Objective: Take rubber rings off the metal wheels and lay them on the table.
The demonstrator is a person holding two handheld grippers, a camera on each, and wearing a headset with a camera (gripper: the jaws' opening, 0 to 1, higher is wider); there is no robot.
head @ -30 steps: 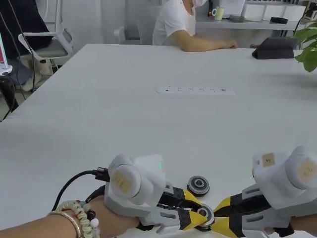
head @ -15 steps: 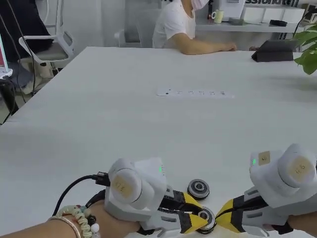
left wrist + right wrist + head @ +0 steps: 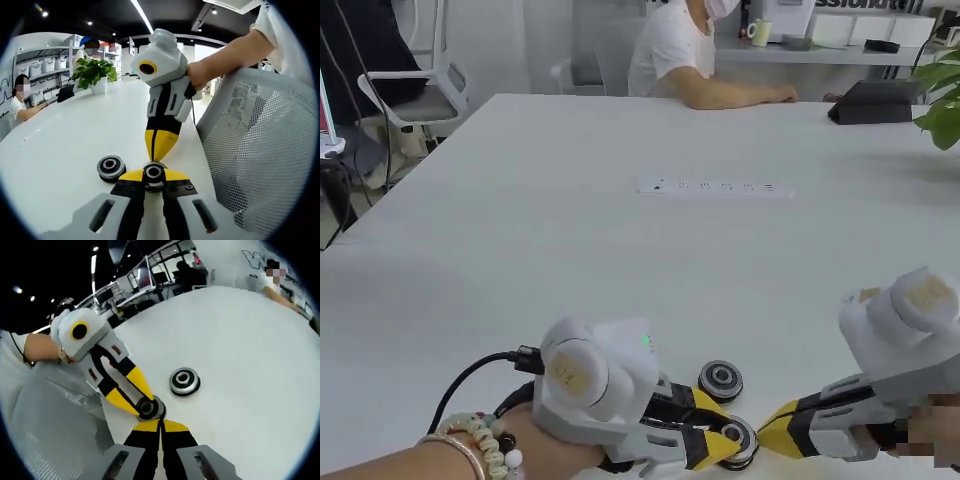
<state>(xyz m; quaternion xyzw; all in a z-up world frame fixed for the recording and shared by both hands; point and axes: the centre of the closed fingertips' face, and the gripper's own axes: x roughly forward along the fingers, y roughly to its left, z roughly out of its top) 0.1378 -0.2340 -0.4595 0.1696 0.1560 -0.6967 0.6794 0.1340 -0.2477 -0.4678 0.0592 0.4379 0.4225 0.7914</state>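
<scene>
Left tool (image 3: 153, 176) pinches a wheel (image 3: 149, 408), presumably to steady it. Right tool (image 3: 160, 426), jaws pressed together, meets the rim opposite, likely to peel off the ring (image 3: 158, 404).

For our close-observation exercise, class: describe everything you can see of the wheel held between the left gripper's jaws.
The wheel is small and round, with a silvery metal hub, a dark centre hole and a dark rubber ring around its rim. It lies flat near the front edge of the white table. The left gripper clamps it from both sides with yellow-tipped jaws; the right gripper, tips shut, meets its rim. A second wheel lies apart.
</scene>
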